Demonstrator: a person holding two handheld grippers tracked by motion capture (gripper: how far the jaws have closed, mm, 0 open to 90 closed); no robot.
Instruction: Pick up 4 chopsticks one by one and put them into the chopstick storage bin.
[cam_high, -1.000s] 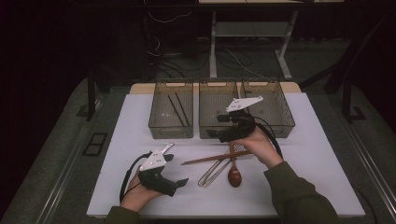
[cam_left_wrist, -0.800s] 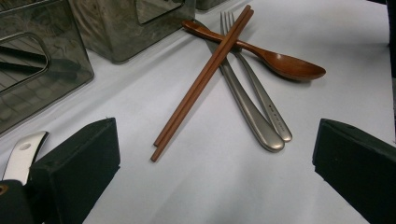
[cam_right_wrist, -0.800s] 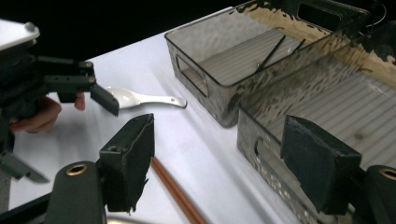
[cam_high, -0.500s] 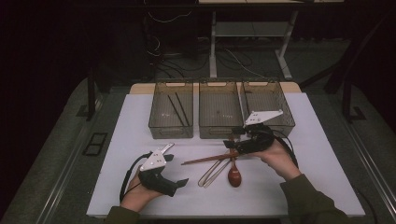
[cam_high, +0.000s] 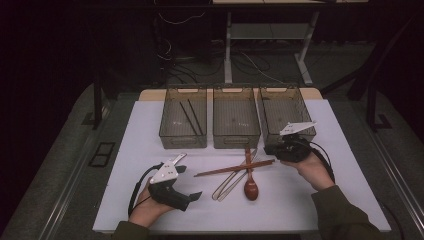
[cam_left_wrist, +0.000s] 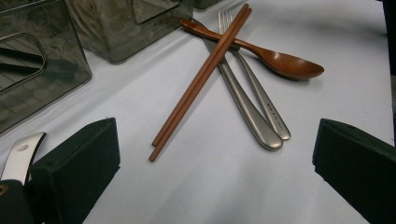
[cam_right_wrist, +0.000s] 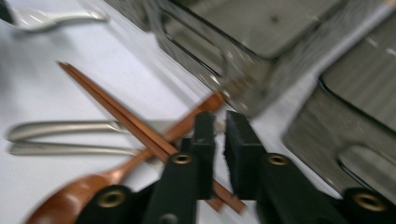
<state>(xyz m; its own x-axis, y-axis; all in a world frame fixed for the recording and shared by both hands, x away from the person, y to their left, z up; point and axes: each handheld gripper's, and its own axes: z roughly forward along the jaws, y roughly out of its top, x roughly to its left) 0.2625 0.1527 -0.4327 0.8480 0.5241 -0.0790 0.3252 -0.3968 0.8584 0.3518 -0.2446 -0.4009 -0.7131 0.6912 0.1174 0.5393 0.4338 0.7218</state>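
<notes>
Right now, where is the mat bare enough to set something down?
Bare mat lies right of the right bin, left of the left bin, and along the near edge between the hands. The centre is crowded: chopsticks, wooden spoon, and metal cutlery overlap.

Three mesh bins (cam_high: 236, 120) behind spoon (cam_high: 250, 187), fork (cam_left_wrist: 254, 93).

R tongs (cam_right_wrist: 218, 140) view blurred; chopsticks' (cam_right_wrist: 135, 128) end hidden behind them.

Left claw (cam_high: 191, 184) jaws wide apart, resting low, right claw (cam_high: 270, 149) just closed, jaws together
</notes>
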